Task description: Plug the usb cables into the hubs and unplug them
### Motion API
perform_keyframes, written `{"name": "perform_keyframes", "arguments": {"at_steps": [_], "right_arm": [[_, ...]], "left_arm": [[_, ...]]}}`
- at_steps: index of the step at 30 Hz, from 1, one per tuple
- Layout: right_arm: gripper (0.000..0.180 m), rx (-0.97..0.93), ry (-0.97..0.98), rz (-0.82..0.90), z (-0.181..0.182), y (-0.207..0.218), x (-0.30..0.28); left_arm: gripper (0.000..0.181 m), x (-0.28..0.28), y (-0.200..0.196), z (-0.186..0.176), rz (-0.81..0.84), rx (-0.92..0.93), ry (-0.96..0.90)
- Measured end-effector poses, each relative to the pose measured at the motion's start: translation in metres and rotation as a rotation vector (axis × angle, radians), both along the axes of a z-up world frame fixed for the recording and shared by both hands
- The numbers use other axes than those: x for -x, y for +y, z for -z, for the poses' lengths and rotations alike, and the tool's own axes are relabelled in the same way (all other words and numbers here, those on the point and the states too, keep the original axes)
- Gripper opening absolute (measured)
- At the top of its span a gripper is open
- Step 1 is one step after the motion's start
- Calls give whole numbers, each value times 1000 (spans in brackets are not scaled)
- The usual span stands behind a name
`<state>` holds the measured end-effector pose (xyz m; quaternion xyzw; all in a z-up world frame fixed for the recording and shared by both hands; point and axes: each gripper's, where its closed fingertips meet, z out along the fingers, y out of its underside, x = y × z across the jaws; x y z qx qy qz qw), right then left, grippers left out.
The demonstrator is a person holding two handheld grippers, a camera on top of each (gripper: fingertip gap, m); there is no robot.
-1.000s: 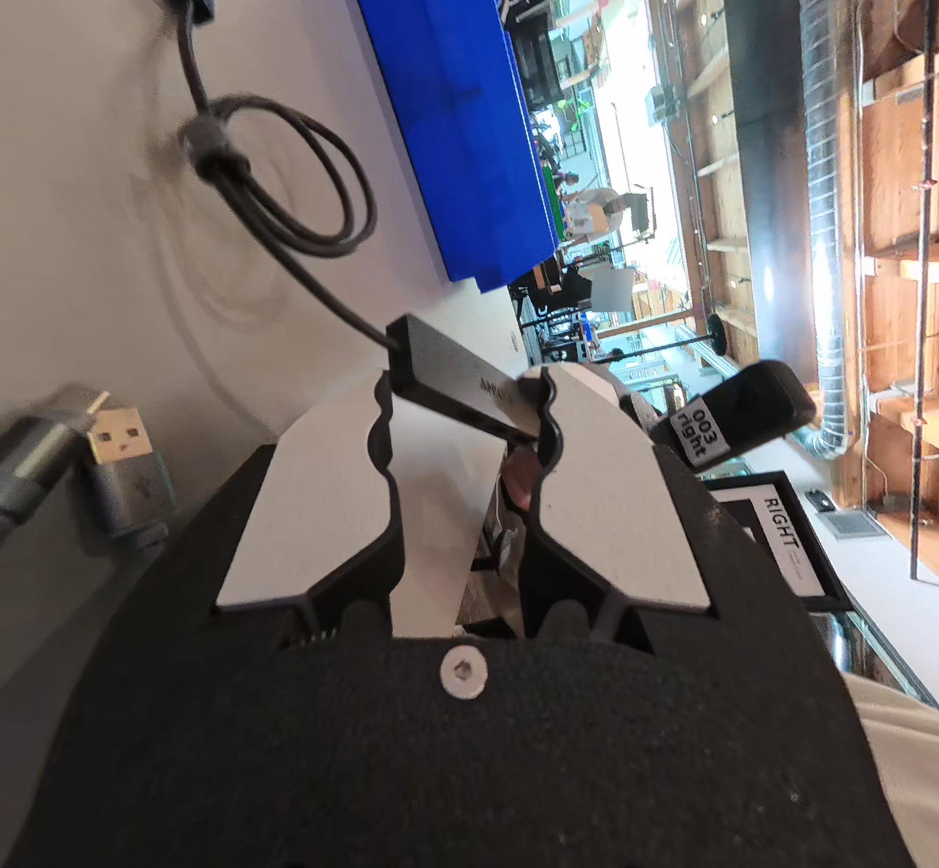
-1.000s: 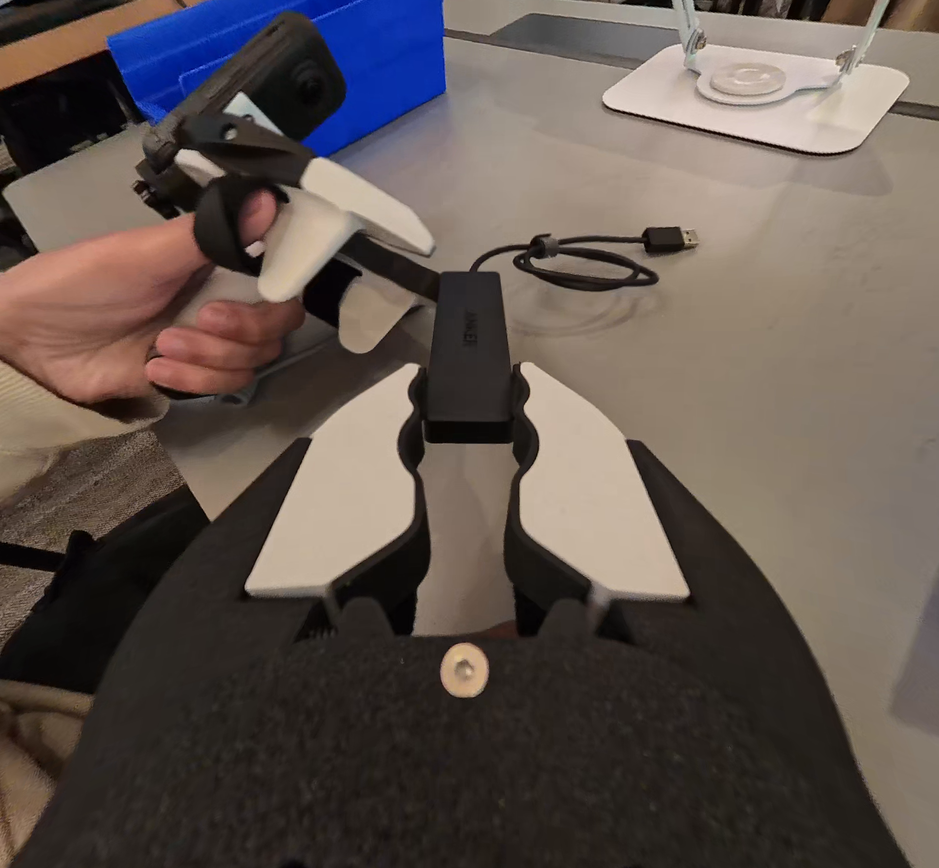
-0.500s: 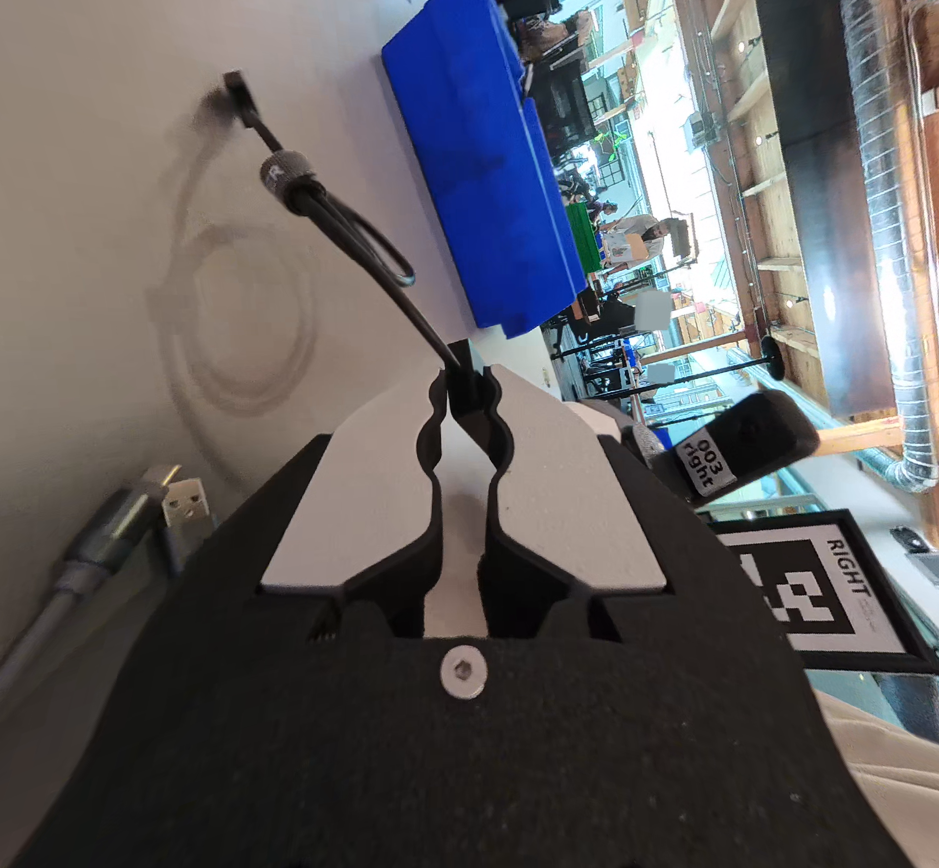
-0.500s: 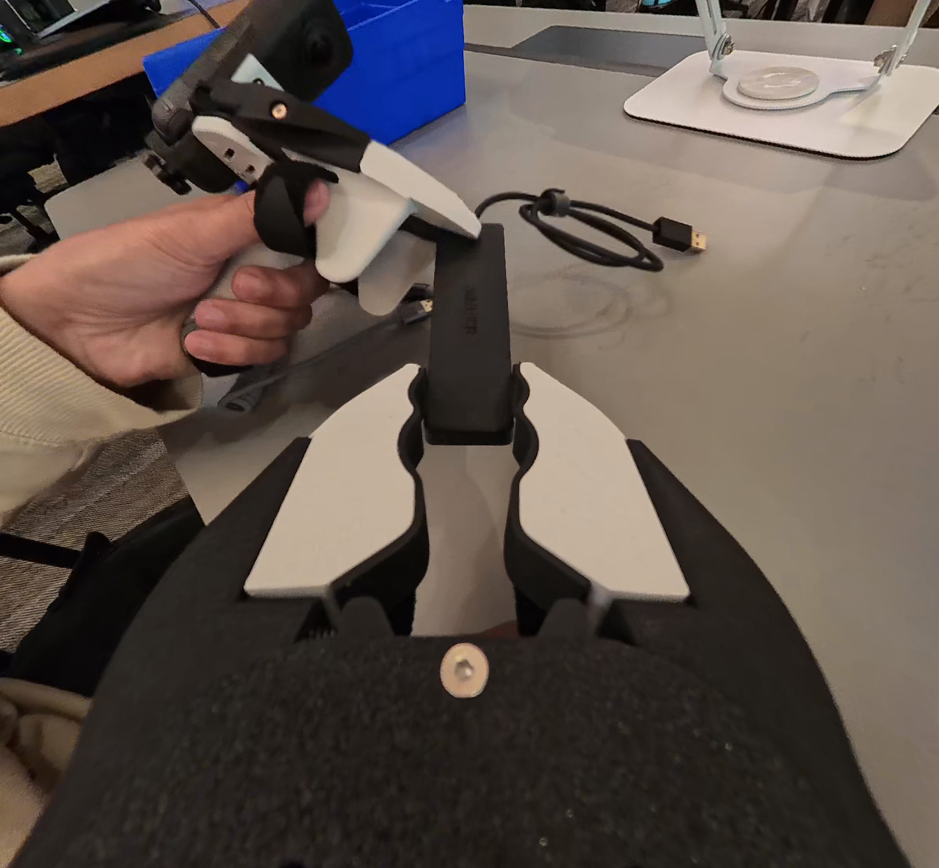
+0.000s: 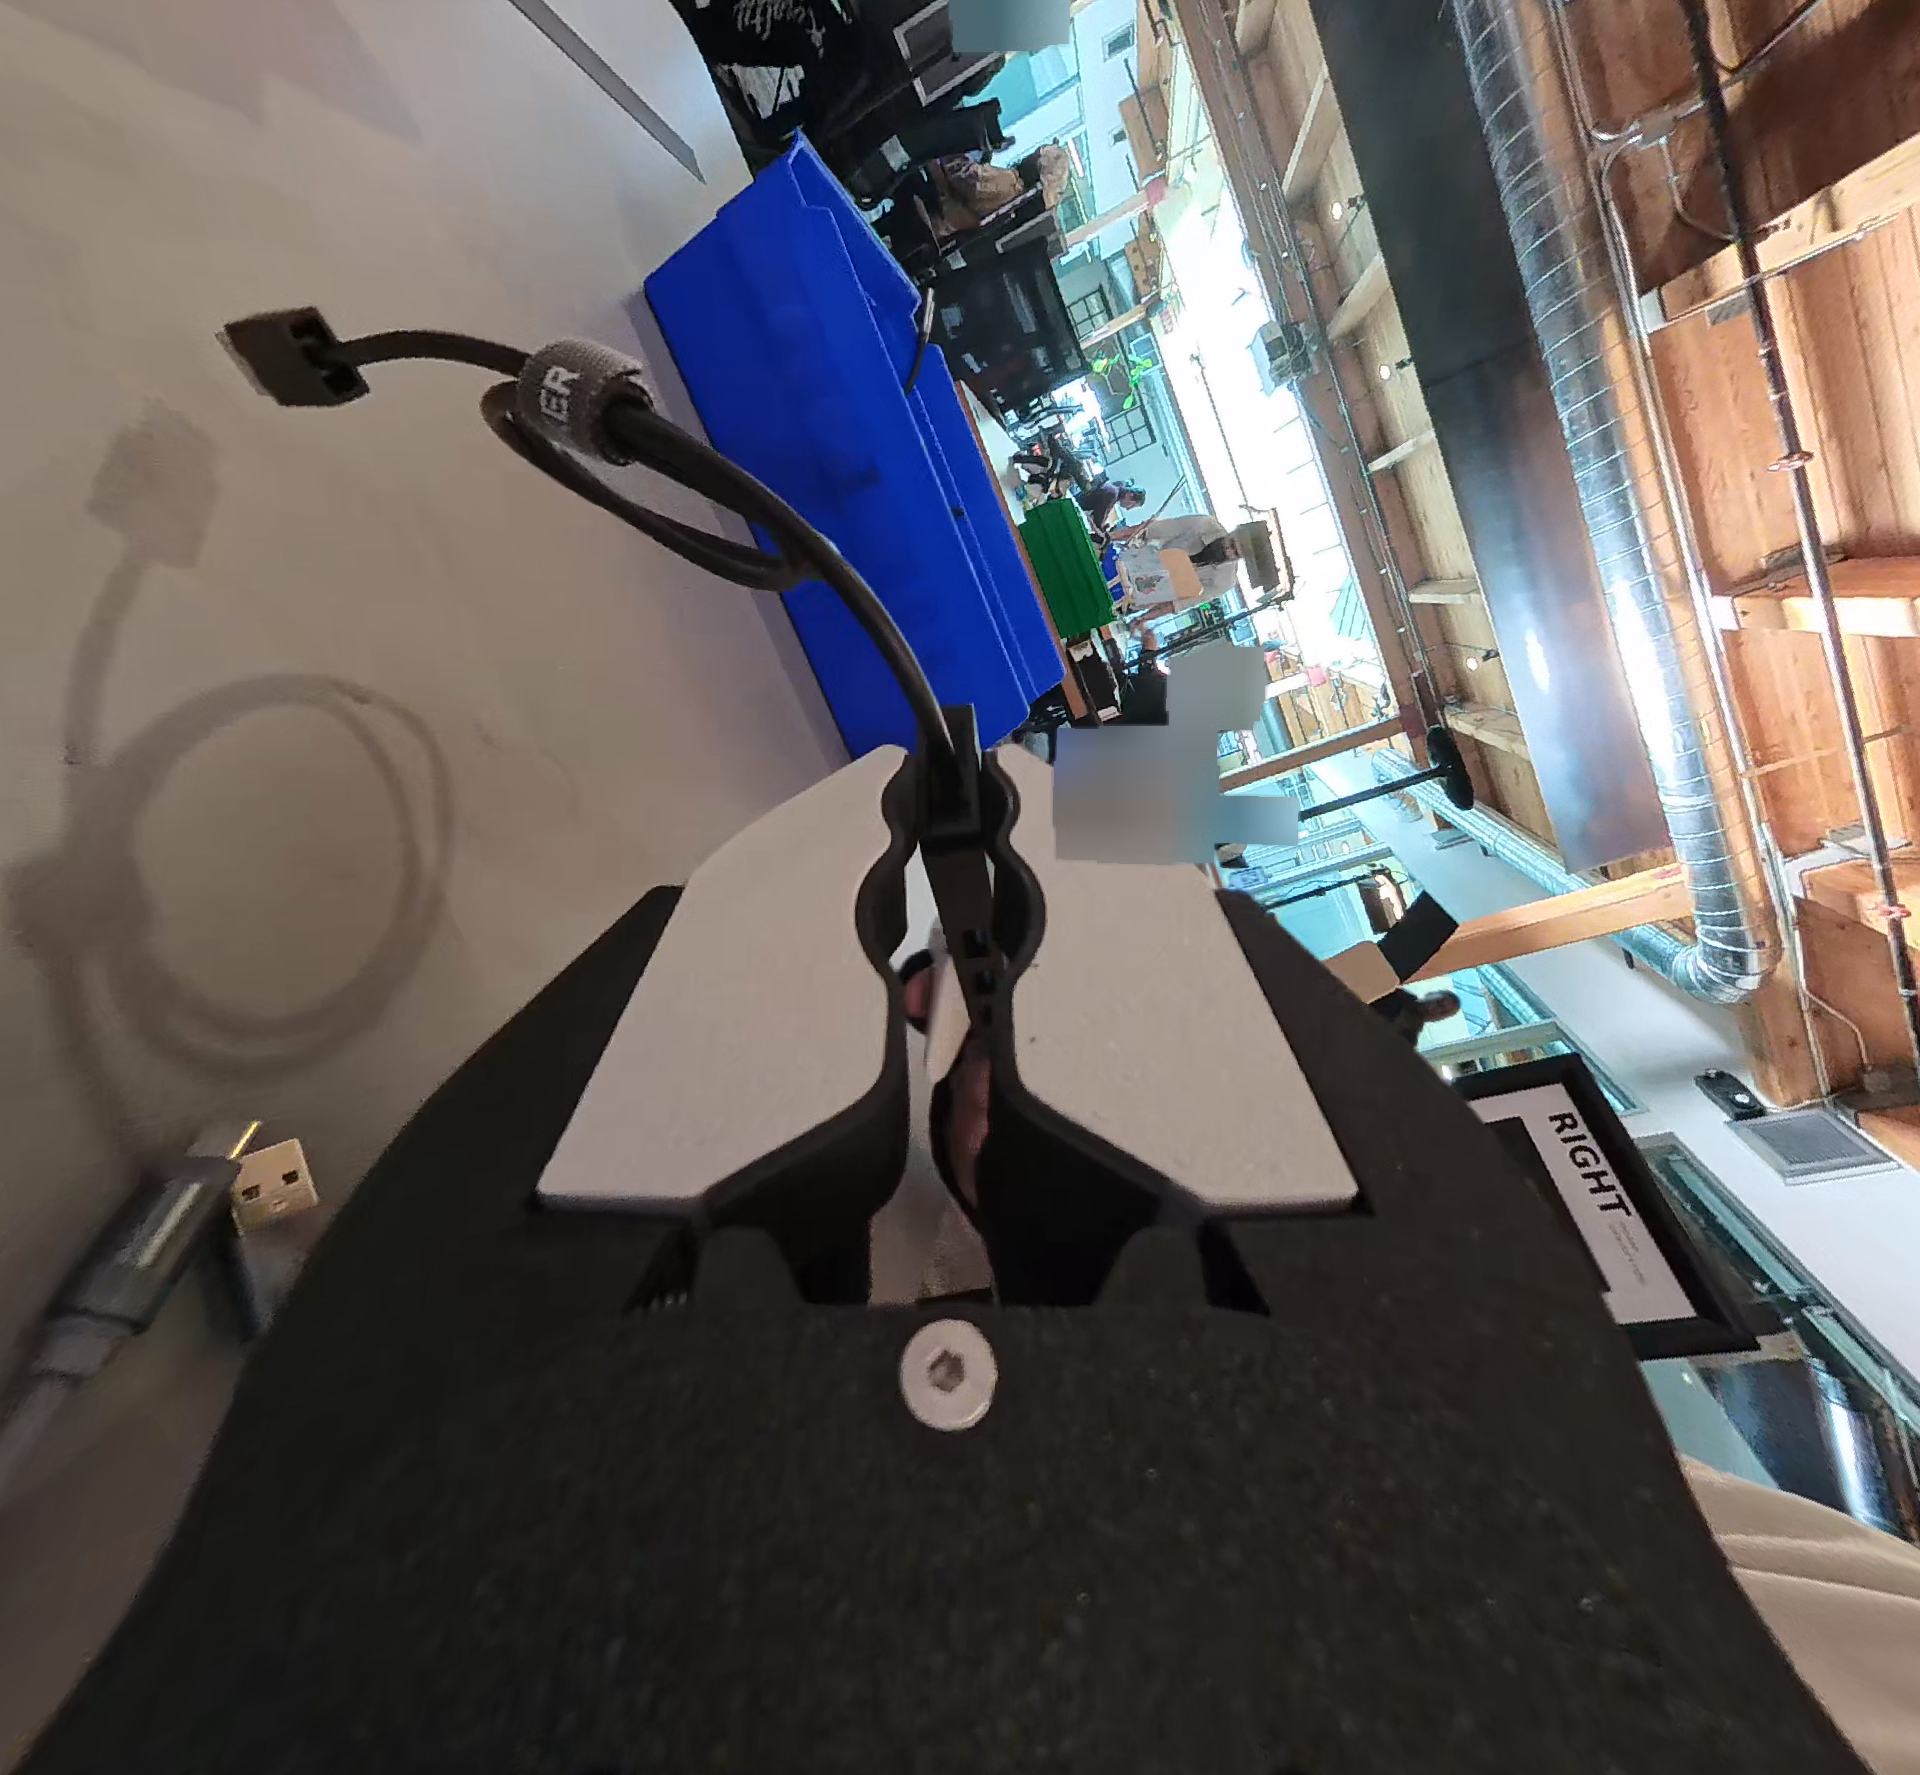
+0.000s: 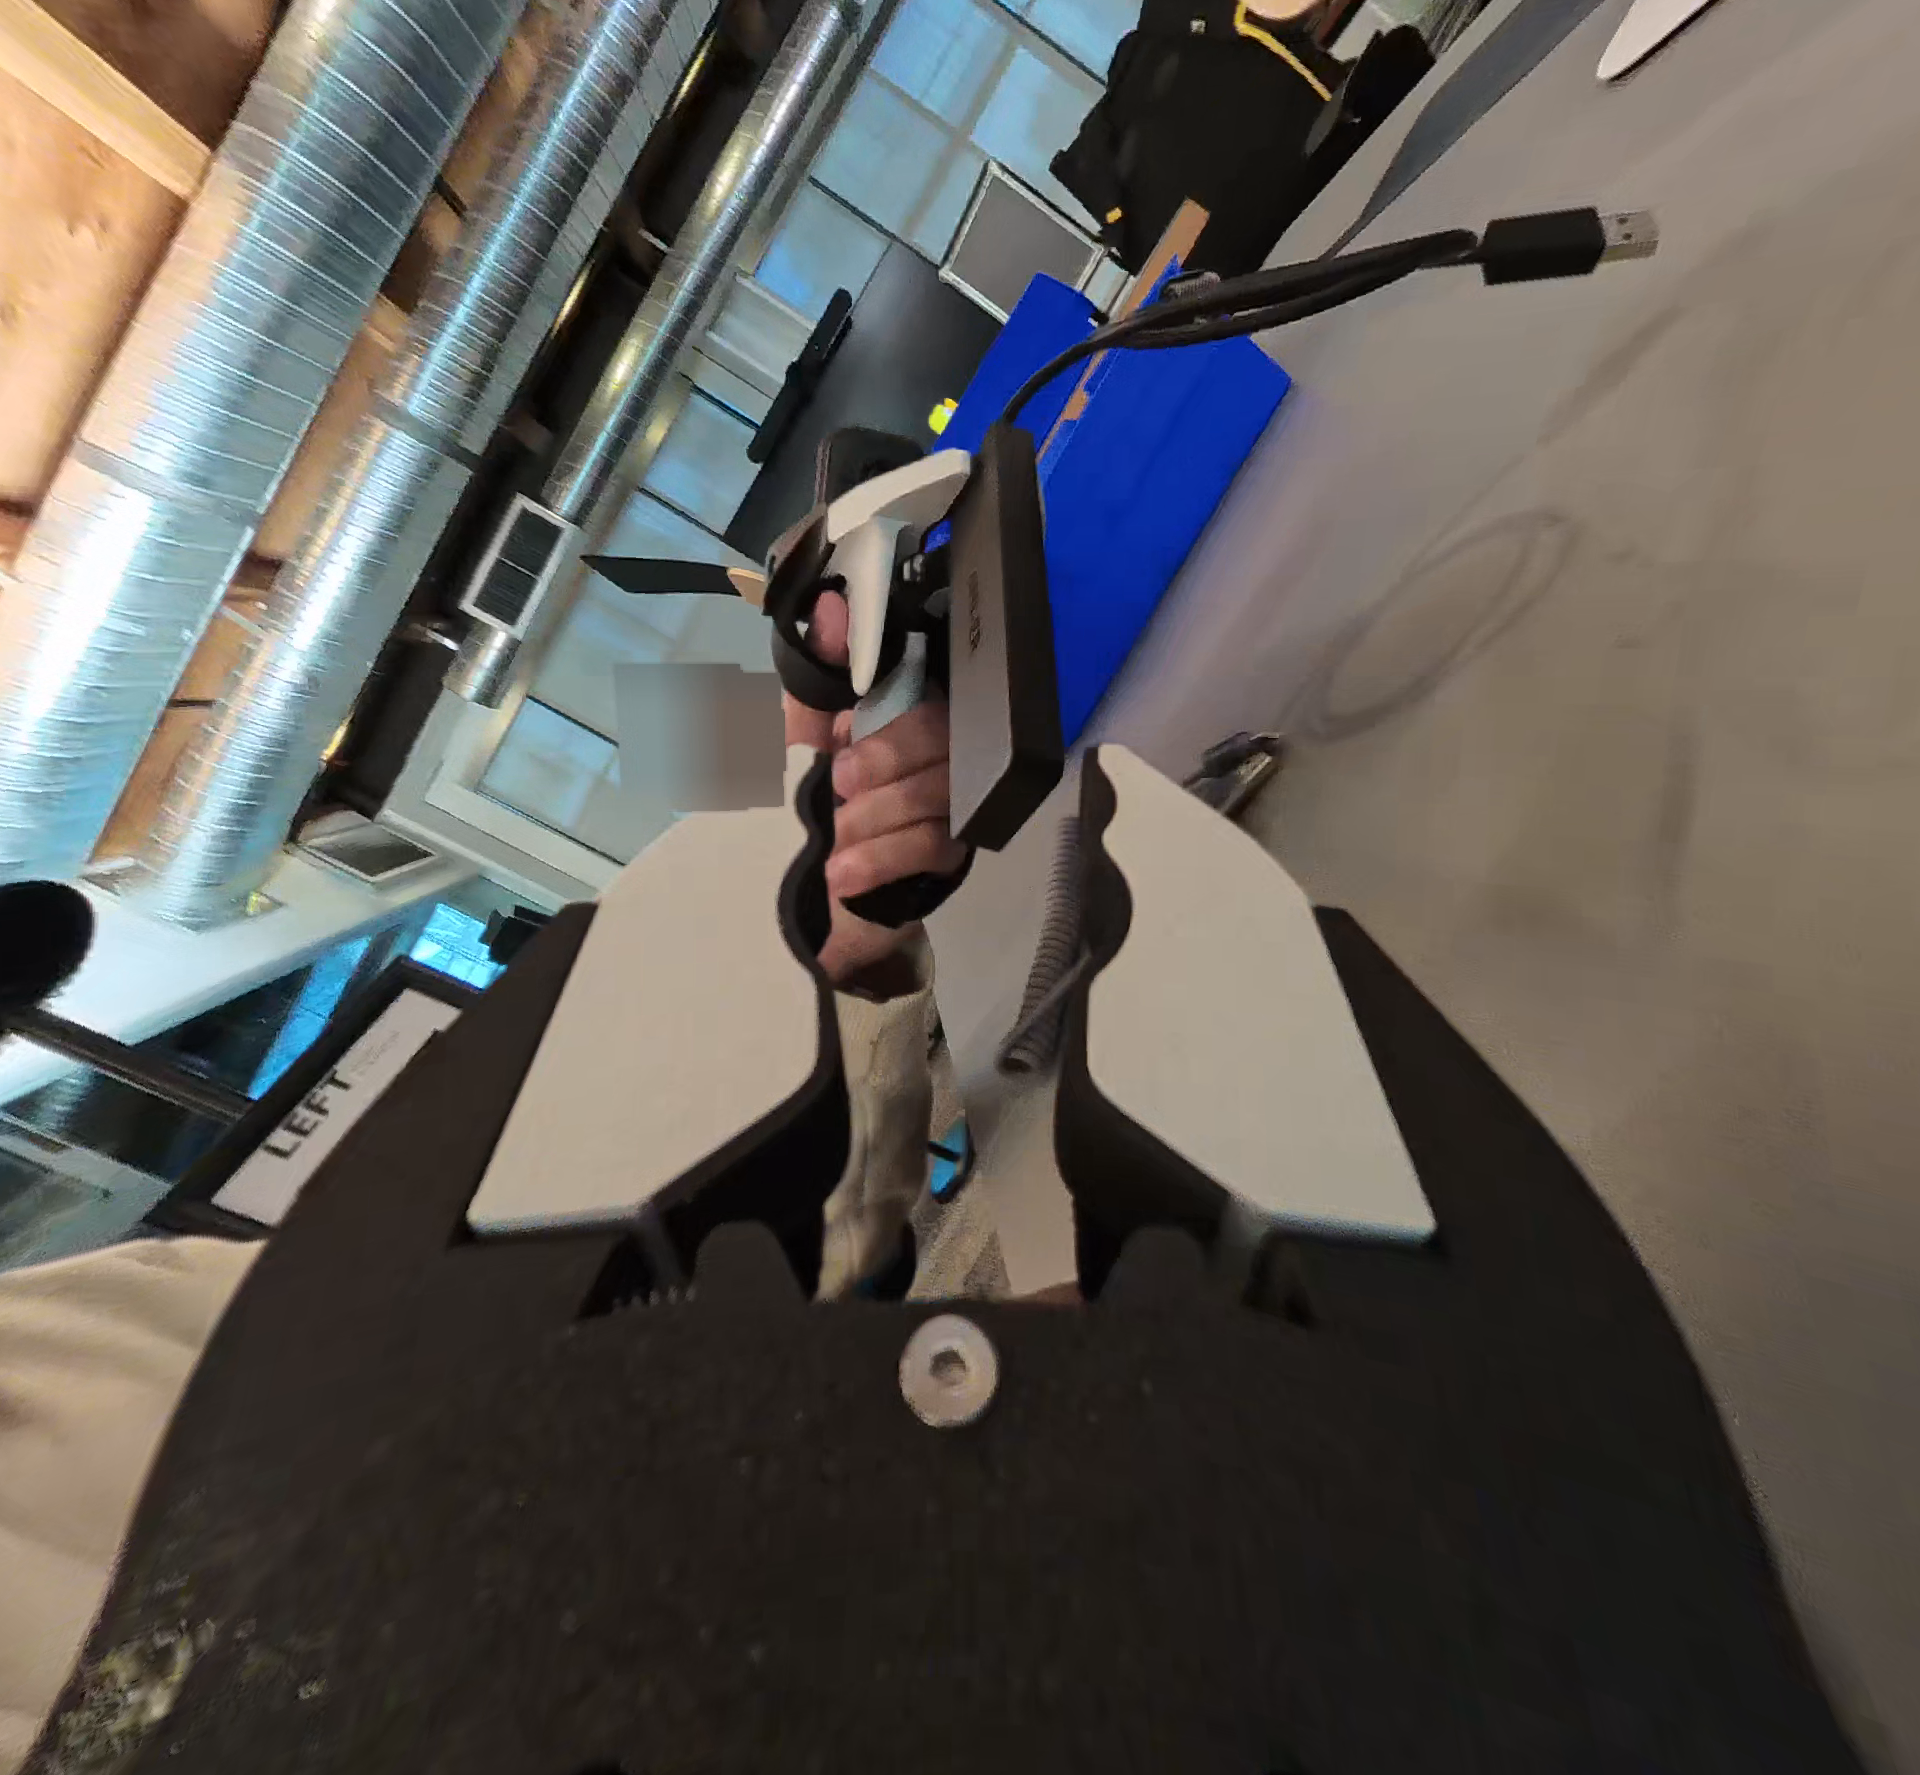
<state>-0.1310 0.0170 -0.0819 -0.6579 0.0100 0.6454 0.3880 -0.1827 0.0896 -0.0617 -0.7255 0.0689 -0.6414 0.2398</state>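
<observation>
The left gripper [image 5: 951, 790] is pinched on the thin edge of the black USB hub [image 5: 958, 837], which sits edge-on between its fingers and is lifted clear of the grey table [image 5: 364, 167]. In the right wrist view the hub [image 6: 1003, 634] shows as a flat slab whose long axis runs away from that camera, with its near end just in front of the right gripper [image 6: 951, 806], whose fingers stand spread with nothing between them. The hub's own black cable [image 5: 727, 489] leaves its far end, loops through a grey strap [image 5: 577, 395] and ends in a plug [image 5: 296, 354] hanging in the air, its shadow cast on the tabletop beneath. In the right wrist view that plug [image 6: 1558, 245] points away from the hub toward the table's open side. Room around the hub is free on all sides; the nearest obstacle is the blue bin [image 5: 852, 468] beyond it. A braided grey cable's USB plug [image 5: 272, 1185] lies on the table beside the left gripper. A second ago the right gripper clamped the hub's near end flat over the table while the left one stood open beside it; half a second ago both held it. Now only the left one holds it, raised and turned on edge.
</observation>
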Motion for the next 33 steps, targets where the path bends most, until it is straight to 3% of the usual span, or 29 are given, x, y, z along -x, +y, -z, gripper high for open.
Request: {"name": "perform_keyframes", "arguments": {"at_steps": [4, 6, 8, 12, 16, 24, 28, 33], "right_arm": [[38, 21, -9, -15, 5, 9, 14], [17, 14, -11, -43, 4, 9, 22], [15, -6, -20, -28, 1, 11, 21], [11, -5, -40, 25, -1, 20, 10], [11, 27, -37, 33, 3, 28, -4], [10, 84, 41, 29, 12, 32, -20], [11, 90, 32, 24, 13, 30, -22], [10, 95, 21, 31, 17, 29, -20]], "left_arm": [[10, -3, -2, 2, 3, 18, -22], [10, -3, -2, 1, 3, 14, -35], [12, -3, -2, -2, 14, 7, -54], [31, 7, -3, 3, 52, -26, 16], [40, 44, -2, 21, -44, -187, 305], [48, 81, -50, 105, -123, -424, 1070], [60, 76, -53, 117, -167, -367, 1102], [32, 77, -47, 120, -192, -373, 1171]]}}
